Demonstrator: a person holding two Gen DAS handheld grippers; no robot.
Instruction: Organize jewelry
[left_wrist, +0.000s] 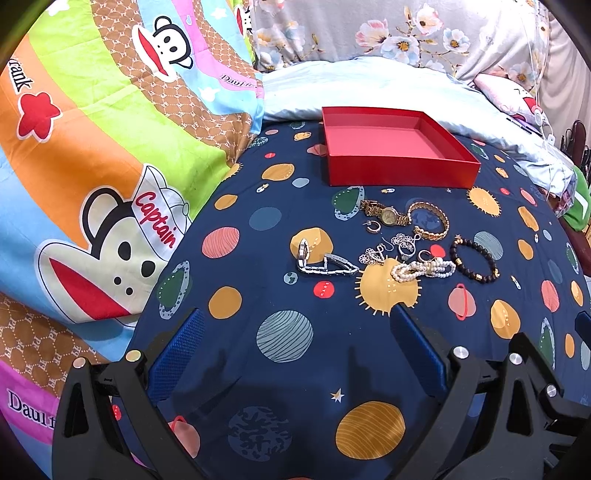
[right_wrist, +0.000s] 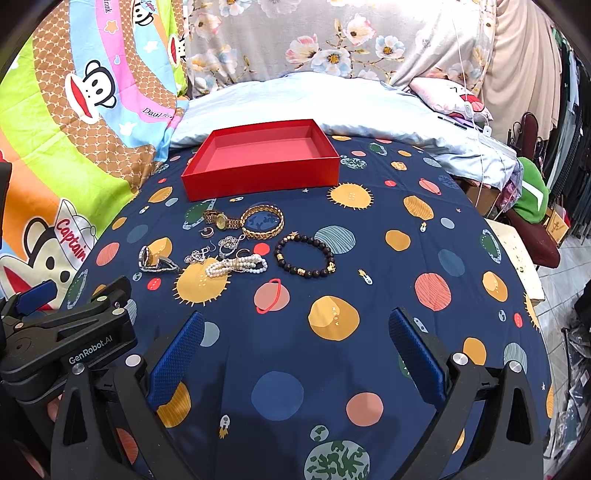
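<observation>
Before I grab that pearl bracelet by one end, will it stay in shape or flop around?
The pearl bracelet will probably flop: it lies bunched in loose loops of several strands, so it looks strung, not rigid. Its round beads may slip between the pads. It touches the silver earrings beside it, so lifting one end could drag them along.

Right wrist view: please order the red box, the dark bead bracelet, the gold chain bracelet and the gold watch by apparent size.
1. red box
2. dark bead bracelet
3. gold chain bracelet and gold watch: look alike, unranked.

One red box (right_wrist: 258, 173), two watches (right_wrist: 221, 220), three bracelets (right_wrist: 306, 257).
</observation>
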